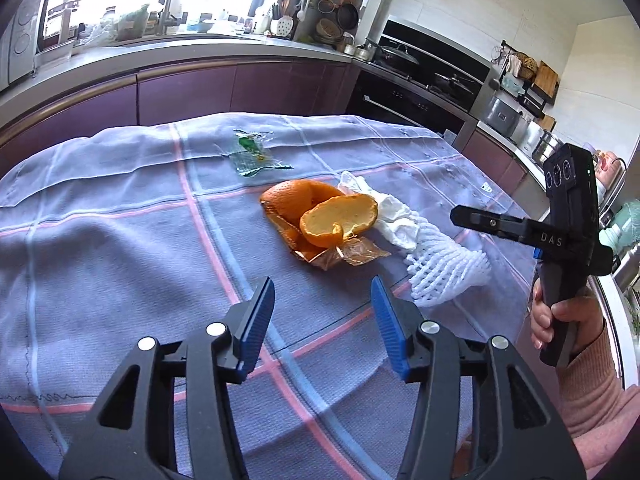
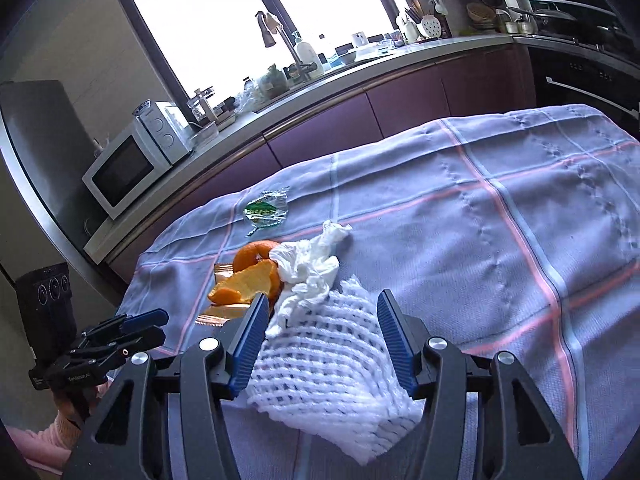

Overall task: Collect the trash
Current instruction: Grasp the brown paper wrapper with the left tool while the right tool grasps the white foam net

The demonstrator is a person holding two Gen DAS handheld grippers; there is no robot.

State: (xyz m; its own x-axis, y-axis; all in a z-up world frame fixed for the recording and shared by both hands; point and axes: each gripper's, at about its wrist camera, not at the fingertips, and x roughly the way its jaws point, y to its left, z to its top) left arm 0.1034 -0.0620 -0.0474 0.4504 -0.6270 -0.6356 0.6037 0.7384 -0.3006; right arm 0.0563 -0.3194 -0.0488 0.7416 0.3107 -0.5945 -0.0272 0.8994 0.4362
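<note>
Trash lies in a loose pile on the checked tablecloth (image 1: 120,240): orange peel (image 1: 320,212), a crumpled white tissue (image 1: 394,216), a white foam fruit net (image 1: 444,268), a brown clear wrapper (image 1: 352,256) under the peel, and a green clear wrapper (image 1: 252,152) farther back. My left gripper (image 1: 322,296) is open and empty, short of the peel. My right gripper (image 2: 322,312) is open, its blue fingers on either side of the foam net (image 2: 328,360), with the tissue (image 2: 308,268) and peel (image 2: 248,284) just beyond. The green wrapper (image 2: 266,210) lies behind them.
Purple kitchen cabinets and a counter (image 1: 200,56) with a sink, bottles and utensils run behind the table. A stove with pans (image 1: 420,68) stands at the right. A white microwave (image 2: 128,164) sits on the counter at the left. The cloth (image 2: 500,240) stretches right of the pile.
</note>
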